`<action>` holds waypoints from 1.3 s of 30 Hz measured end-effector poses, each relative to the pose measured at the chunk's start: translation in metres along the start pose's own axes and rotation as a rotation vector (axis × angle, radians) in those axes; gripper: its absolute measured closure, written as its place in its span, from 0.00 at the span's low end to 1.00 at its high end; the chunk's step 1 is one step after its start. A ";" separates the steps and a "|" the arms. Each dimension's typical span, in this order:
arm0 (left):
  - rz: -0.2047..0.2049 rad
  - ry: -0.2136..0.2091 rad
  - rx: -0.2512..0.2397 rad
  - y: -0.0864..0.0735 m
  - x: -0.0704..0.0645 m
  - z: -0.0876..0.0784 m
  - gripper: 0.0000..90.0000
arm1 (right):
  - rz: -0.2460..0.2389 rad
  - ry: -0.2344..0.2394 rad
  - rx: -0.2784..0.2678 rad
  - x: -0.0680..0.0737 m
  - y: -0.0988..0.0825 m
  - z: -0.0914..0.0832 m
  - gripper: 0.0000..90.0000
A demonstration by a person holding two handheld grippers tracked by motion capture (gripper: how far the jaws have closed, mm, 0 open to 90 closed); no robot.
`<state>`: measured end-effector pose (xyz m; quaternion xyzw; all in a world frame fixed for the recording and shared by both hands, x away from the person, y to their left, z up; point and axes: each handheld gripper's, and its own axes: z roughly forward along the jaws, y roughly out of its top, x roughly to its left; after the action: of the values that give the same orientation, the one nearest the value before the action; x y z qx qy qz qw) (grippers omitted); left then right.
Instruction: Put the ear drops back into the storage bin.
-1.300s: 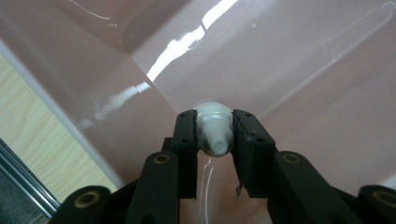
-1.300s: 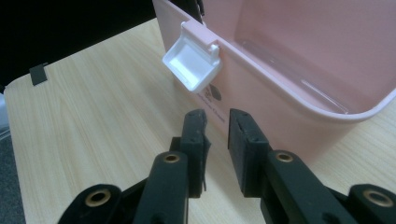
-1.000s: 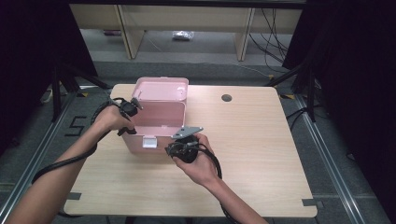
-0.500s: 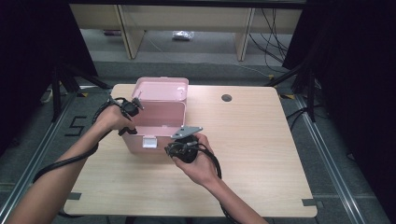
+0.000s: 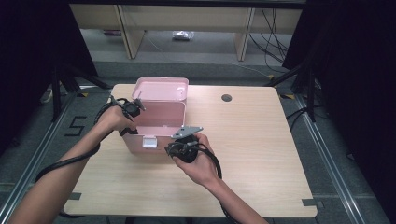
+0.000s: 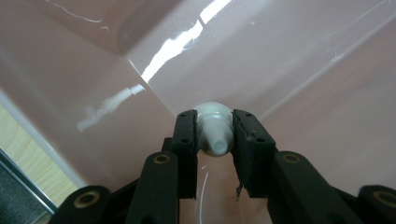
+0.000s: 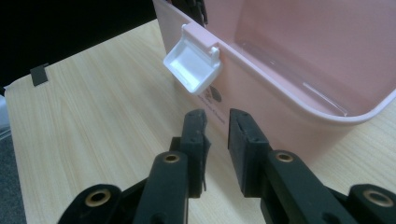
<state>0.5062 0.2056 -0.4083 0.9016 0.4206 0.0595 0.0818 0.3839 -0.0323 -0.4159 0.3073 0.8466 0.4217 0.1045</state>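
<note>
The pink box (image 5: 156, 122) is the landmark here; it stands on the left half of the wooden worktop (image 5: 261, 154), a glossy pale-pink plastic tub with rounded corners, its hinged lid (image 5: 161, 88) thrown back and standing up behind the opening; the inner walls shine with streaks of reflected light; a white latch (image 7: 192, 65) hangs flipped outward from the middle of the box's front rim, and a small dark printed mark sits on the front wall just below it.

The left gripper (image 6: 214, 133) is at the box's left side, reaching in over the rim; its jaws are clamped on a small white tube (image 6: 213, 128), a smooth, off-white, rounded body narrowing to a capped nozzle that points back toward the gripper's camera; the tube is inside the box, held against the background of the pink inner walls, and whether it touches the wall behind it cannot be told.

The right gripper (image 7: 216, 135) is in front of the box, just off the front wall and to the right of the latch; its jaws stand apart with nothing between them, pointing at the front wall below the rim without touching it; the person's right hand (image 5: 198, 161) carries it low over the worktop; the left hand (image 5: 114, 119) rests beside the box's left wall.
</note>
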 end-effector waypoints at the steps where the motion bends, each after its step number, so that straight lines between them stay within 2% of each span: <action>1: 0.001 -0.001 0.001 0.000 0.000 0.000 0.79 | -0.013 0.002 -0.001 -0.001 0.000 0.000 0.86; 2: 0.003 -0.001 0.001 0.000 0.000 0.000 0.79 | -0.002 0.006 0.004 0.000 0.000 0.000 0.86; 8: 0.007 0.001 0.010 0.001 -0.001 0.001 0.79 | -0.011 0.002 -0.006 0.000 0.000 0.000 0.85; 9: 0.028 0.002 0.013 0.001 0.000 0.001 0.79 | -0.009 0.003 -0.001 0.000 0.001 0.000 0.85; 10: 0.026 0.002 0.014 0.002 0.000 0.001 0.79 | -0.010 0.002 -0.002 0.000 0.001 0.000 0.85; 11: 0.005 -0.001 0.012 0.001 -0.001 0.001 0.79 | -0.010 0.003 -0.002 0.000 0.001 0.000 0.85; 23: 0.006 0.001 0.023 0.002 0.000 0.002 0.78 | -0.010 0.003 -0.005 0.000 0.001 -0.001 0.85; 25: 0.008 -0.002 0.041 0.003 0.000 0.000 0.78 | -0.011 0.003 -0.005 0.000 0.001 -0.001 0.85; 30: -0.004 0.006 0.037 0.003 -0.001 0.001 0.77 | -0.014 0.004 -0.008 0.000 0.001 -0.001 0.85; 35: 0.003 0.015 0.032 0.003 -0.001 0.002 0.76 | -0.014 0.002 -0.010 0.000 0.001 -0.002 0.84; 39: -0.002 0.023 0.024 0.004 -0.001 0.000 0.75 | 0.004 0.004 -0.009 0.001 0.001 -0.002 0.84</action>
<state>0.5090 0.2023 -0.4072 0.9012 0.4233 0.0649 0.0664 0.3829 -0.0331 -0.4136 0.3076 0.8444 0.4261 0.1034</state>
